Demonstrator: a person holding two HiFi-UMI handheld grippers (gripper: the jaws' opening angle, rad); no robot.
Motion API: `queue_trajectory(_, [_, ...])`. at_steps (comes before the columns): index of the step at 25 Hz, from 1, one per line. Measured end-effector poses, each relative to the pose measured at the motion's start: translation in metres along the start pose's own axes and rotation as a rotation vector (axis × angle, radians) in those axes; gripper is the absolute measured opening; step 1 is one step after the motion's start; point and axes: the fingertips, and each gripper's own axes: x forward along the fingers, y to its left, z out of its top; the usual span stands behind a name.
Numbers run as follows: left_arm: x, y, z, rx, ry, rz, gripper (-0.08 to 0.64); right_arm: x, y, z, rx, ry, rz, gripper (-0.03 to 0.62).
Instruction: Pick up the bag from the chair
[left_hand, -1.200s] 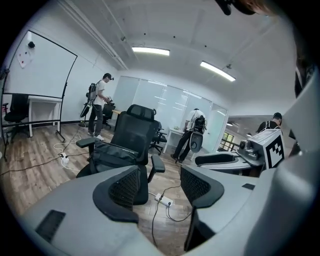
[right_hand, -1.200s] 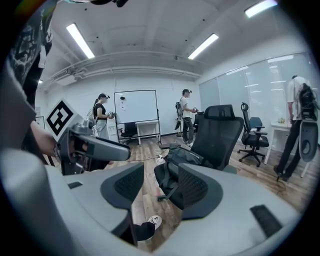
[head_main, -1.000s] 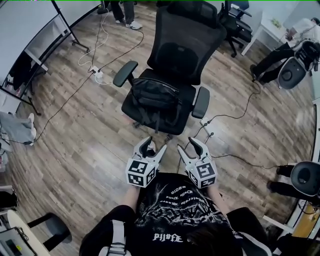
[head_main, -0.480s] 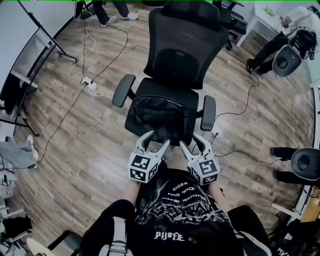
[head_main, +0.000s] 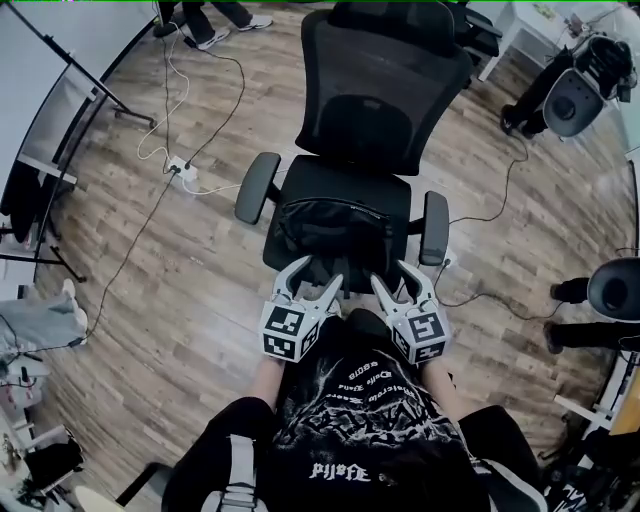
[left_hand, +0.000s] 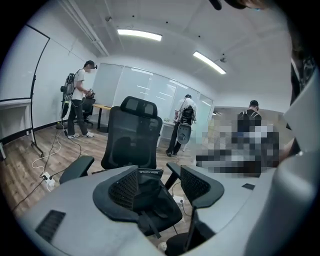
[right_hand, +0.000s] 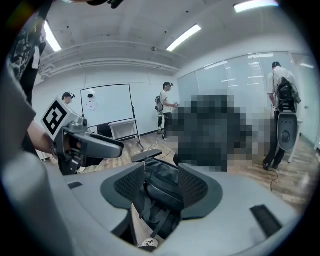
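Observation:
A black bag (head_main: 335, 222) lies on the seat of a black office chair (head_main: 385, 95), its straps hanging over the seat's front edge. Both grippers hover side by side just in front of that edge. My left gripper (head_main: 310, 278) is open with nothing between its jaws; in the left gripper view the bag (left_hand: 147, 192) shows through the gap. My right gripper (head_main: 400, 280) is open too, and the right gripper view frames the bag (right_hand: 162, 187) and its straps between the jaws. The left gripper (right_hand: 80, 142) also appears at the left of that view.
The chair's armrests (head_main: 256, 187) (head_main: 435, 228) flank the seat. Cables and a power strip (head_main: 180, 168) run over the wood floor at left. A whiteboard stand (head_main: 70, 75) is at far left. Other people stand at the back (left_hand: 77, 102) and right (head_main: 560, 90).
The chair and bag have drawn closer in the head view. Both grippers have come forward from open floor to the seat's front edge, still open.

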Motion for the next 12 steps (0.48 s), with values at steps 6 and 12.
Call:
queue_trajectory(6, [0.002, 0.014, -0.004, -0.028, 0.005, 0.037, 0.27, 0.021, -0.001, 0.001, 0.002, 0.014, 0.032, 0.219])
queue_trajectory(12, [0.005, 0.021, -0.002, -0.034, 0.011, 0.069, 0.27, 0.034, 0.003, 0.011, -0.016, -0.002, 0.08, 0.22])
